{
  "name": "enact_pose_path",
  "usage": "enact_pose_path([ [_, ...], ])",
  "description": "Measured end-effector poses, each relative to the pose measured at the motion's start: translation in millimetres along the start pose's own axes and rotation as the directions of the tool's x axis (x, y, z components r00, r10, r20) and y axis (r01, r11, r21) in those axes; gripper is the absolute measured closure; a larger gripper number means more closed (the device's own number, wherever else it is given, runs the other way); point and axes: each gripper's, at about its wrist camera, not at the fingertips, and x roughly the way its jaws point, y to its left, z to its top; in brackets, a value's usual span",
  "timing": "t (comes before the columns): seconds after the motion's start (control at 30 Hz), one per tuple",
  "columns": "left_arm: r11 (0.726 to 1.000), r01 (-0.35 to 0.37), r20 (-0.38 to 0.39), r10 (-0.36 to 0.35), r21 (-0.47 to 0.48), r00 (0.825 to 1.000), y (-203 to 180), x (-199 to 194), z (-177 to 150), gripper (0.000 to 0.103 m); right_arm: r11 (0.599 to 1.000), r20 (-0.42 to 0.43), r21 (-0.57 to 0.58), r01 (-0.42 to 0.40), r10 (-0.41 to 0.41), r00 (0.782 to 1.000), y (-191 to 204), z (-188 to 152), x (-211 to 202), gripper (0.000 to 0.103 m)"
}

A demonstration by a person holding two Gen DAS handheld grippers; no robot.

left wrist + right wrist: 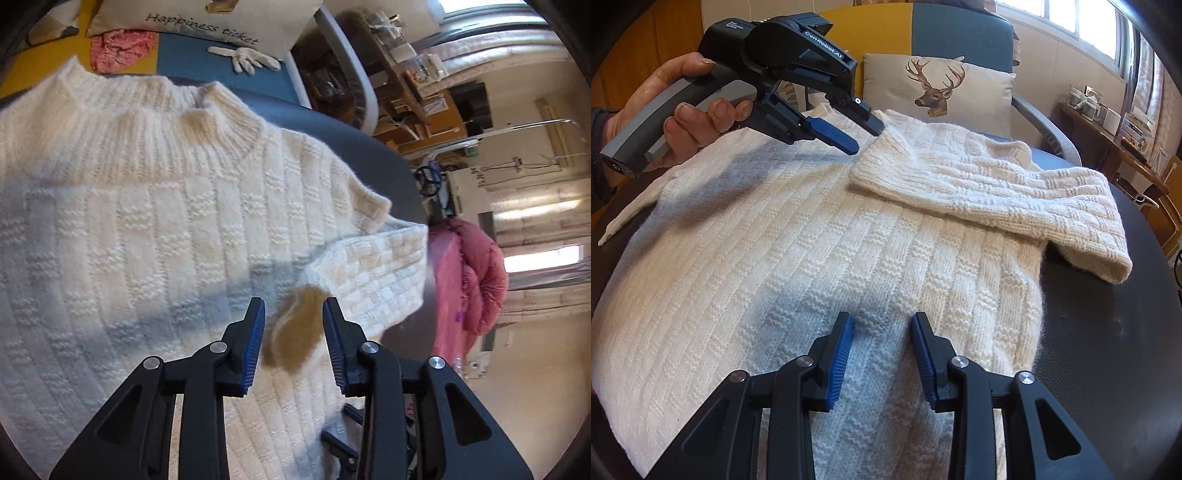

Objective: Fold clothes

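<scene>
Cream knit sweater (pixel 798 258) lies spread on the dark round bench (pixel 1108 332), one sleeve (pixel 997 192) folded across the body toward 2 o'clock. R-wrist view shows the left gripper (pixel 862 134) held by a hand (pixel 676 110) at 10 o'clock, fingers apart just by the cuff, nothing between them. Right gripper (pixel 882 354) fingers partly open over the body, gripping nothing. L-wrist view alone shows the ribbed collar (pixel 166 122) at 11 o'clock, a white glove (pixel 247 59) and a pink jacket (pixel 469 280) at 3 o'clock. Deer cushion (pixel 938 92) only in R view.
</scene>
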Motion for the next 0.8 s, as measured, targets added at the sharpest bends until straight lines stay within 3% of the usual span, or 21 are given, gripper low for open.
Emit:
enact_pose_path([
  [0.1,1.000,-0.018,-0.003,0.018,0.010,1.000,1,10,-1,0.068,1.000,0.001,0.003,-0.003,0.003,1.000,0,0,0,0.069],
  [0.27,0.994,0.105,0.021,-0.104,-0.022,0.994,0,12,-1,0.068,1.000,0.005,0.008,-0.008,0.008,1.000,-2,0,0,0.069],
  [0.5,0.991,0.120,0.030,-0.118,-0.051,0.993,-5,30,1,0.068,1.000,0.008,0.009,-0.007,0.007,1.000,-1,1,1,0.068],
  [0.6,0.999,0.043,0.031,-0.042,-0.032,0.999,-16,41,0,0.068,1.000,0.007,0.005,-0.003,0.003,1.000,0,1,2,0.068],
  [0.7,0.997,-0.079,0.029,0.078,0.026,0.997,-32,49,-4,0.090,1.000,0.006,0.004,0.001,-0.001,1.000,2,1,2,0.068],
  [0.8,0.989,-0.128,0.070,0.123,0.078,0.990,-49,42,-7,0.094,1.000,0.004,0.006,0.002,-0.002,1.000,3,1,2,0.068],
])
